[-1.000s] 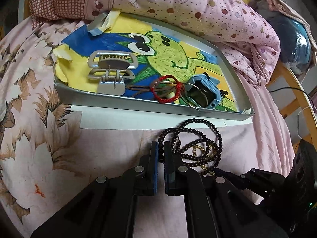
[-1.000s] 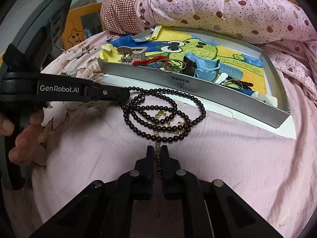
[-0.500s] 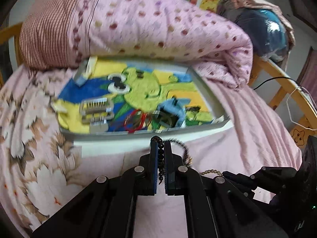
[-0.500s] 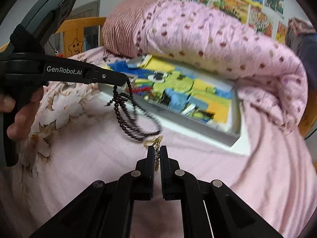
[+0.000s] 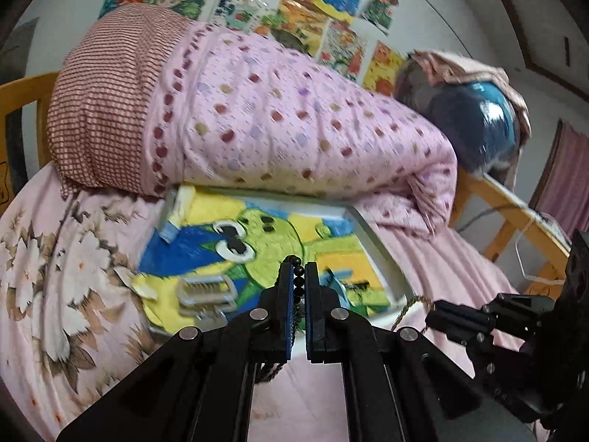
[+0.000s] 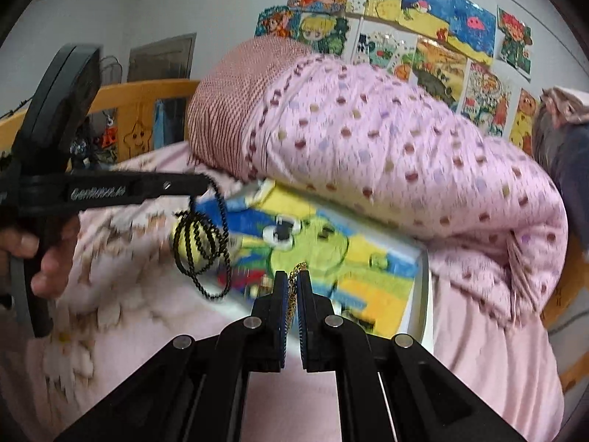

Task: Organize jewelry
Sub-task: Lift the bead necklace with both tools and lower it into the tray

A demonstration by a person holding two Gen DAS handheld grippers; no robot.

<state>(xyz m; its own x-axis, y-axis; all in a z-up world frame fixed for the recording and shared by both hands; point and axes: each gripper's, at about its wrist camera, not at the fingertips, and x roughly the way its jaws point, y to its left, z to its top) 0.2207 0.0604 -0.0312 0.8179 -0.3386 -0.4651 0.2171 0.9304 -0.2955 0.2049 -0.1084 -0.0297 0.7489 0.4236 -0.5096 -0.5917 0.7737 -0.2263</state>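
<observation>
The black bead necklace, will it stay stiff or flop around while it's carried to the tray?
Likely floppy: the black bead necklace hangs in loose loops under the left gripper. It may swing and tangle with the gold chain.

Wooden bed frame (image 6: 147,92), pink floral sheet (image 5: 55,276), rolled dotted quilt (image 5: 294,121); kids' drawings (image 6: 423,29) on white wall.

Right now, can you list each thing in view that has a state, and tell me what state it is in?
Left tongs: shut on the bead necklace.
Right tongs: shut on the gold chain.
Bead necklace: lifted, hanging in loops from the left tongs.
Gold chain: pinched, off the bed.
Tray: open on the bed, things inside.
Hair clip: lying in the tray.
Quilt: rolled up behind the tray.
</observation>
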